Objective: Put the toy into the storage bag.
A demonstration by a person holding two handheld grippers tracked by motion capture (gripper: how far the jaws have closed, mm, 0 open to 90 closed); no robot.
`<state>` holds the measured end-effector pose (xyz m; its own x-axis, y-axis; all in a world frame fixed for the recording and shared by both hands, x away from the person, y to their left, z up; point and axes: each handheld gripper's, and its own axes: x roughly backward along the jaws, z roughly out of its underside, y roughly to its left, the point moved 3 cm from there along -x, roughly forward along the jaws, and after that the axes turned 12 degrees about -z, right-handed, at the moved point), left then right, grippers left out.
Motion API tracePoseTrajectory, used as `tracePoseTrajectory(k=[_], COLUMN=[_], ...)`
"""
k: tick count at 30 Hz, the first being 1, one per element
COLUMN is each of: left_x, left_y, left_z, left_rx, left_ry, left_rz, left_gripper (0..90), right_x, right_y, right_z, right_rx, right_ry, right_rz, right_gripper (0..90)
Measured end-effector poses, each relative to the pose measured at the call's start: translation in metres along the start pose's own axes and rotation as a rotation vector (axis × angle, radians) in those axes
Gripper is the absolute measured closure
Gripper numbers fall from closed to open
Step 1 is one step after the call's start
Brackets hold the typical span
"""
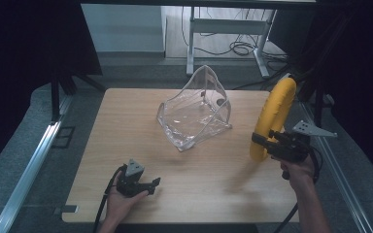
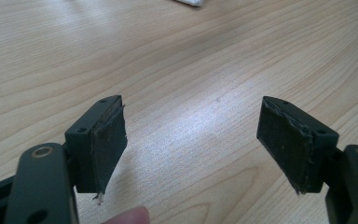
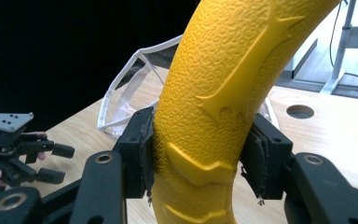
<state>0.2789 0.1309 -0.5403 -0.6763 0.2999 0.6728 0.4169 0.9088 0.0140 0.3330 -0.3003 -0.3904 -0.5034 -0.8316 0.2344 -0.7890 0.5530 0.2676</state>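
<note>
A big yellow toy banana (image 1: 273, 114) stands nearly upright over the table's right side, held off the wood. My right gripper (image 1: 263, 143) is shut on the toy banana near its lower end; in the right gripper view both pads press into its textured skin (image 3: 205, 107). A clear plastic bag (image 1: 195, 110) sits propped open at the middle back of the table, its rim also visible behind the banana (image 3: 126, 84). My left gripper (image 1: 153, 187) rests low near the front left, open, its jaws wide apart over bare wood (image 2: 191, 135). It also appears at a distance (image 3: 58, 161).
The wooden table (image 1: 126, 145) has a round hole (image 3: 299, 111) near its back right. Metal rails (image 1: 29, 165) run along both sides of the table. A desk frame with cables (image 1: 233, 34) stands behind. A fingertip (image 2: 128, 217) shows at the bottom of the left gripper view.
</note>
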Motion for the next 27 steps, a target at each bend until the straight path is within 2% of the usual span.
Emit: tracePoseTrajectory(k=[16,27], left_x=[-0.001,-0.001], left_y=[0.000,0.001], left_z=[0.000,0.001], left_rx=[-0.001,-0.003], left_ry=[0.001,0.003], left_rz=[0.001,0.001], left_gripper=[23.9,23.9], right_x=[-0.018,-0.029], right_y=[0.014,0.028], right_z=[-0.013,-0.025], right_rx=[0.042,0.073], right_ry=[-0.061,-0.092], right_rz=[0.015,-0.004], right_gripper=[49.1,49.0])
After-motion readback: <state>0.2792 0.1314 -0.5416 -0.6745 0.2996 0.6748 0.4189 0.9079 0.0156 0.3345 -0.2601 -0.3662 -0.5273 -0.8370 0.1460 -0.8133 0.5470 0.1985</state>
